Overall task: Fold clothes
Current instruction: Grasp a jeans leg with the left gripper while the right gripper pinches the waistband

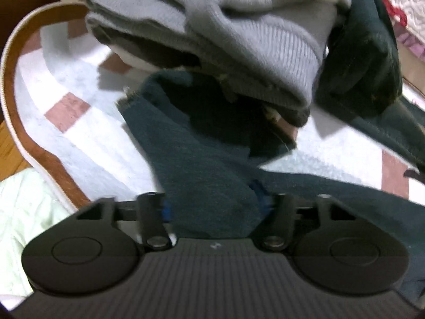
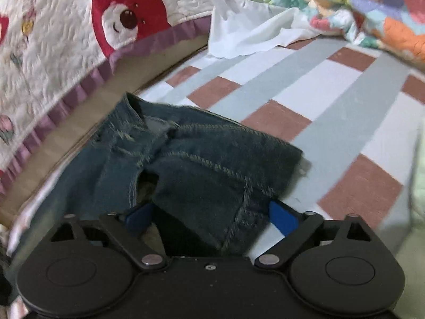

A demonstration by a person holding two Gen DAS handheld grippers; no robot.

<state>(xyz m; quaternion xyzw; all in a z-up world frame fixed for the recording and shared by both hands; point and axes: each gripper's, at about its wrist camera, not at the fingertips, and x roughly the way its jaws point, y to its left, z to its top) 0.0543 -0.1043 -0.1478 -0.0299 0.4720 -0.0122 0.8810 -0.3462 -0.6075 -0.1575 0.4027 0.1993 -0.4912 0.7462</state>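
While both grippers work at dark blue denim jeans (image 1: 202, 164) on the checked bed sheet (image 1: 79, 138), the two differ in how wide they stand.
Left gripper (image 1: 213, 207): its jaws stand fairly narrow with a strip of the denim running between the blue pads (image 1: 166, 210); whether they pinch it I cannot tell. Right gripper (image 2: 212, 216): its jaws are spread wide, and a seamed fold of the jeans lies between the blue pads without being pressed. Behind the jeans in the left view rises a stack of folded grey knitwear (image 1: 239, 47); a quilt with a red bear print (image 2: 79, 26) borders the bed in the right view.
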